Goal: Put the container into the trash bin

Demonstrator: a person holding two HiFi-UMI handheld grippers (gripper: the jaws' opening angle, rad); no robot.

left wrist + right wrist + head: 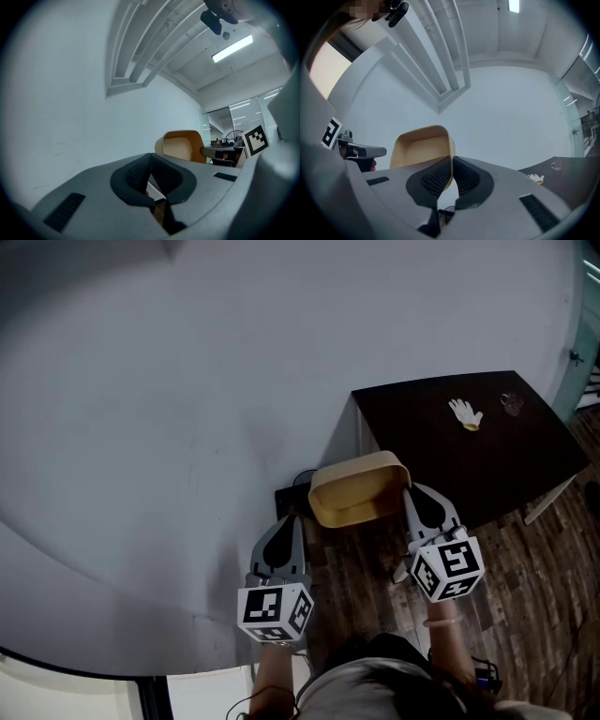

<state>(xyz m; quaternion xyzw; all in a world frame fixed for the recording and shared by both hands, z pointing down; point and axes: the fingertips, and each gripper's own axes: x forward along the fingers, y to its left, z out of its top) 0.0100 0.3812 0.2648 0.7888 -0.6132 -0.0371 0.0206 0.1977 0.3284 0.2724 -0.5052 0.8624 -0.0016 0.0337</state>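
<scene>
The right gripper (412, 493) is clamped on the tan container (354, 491) by its 3 o'clock wall. The left gripper (284, 524), at the container's 8 o'clock, is clenched with nothing between its jaws.

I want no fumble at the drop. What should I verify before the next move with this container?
1. Right gripper shut on the container wall: ok.
2. Left gripper shut with nothing between its jaws, apart from the container: ok.
3. Container inside free of contents: ok, as far as its visible inside shows.
4. Trash bin located under the container: cannot tell; no bin shows clearly in any view.
</scene>
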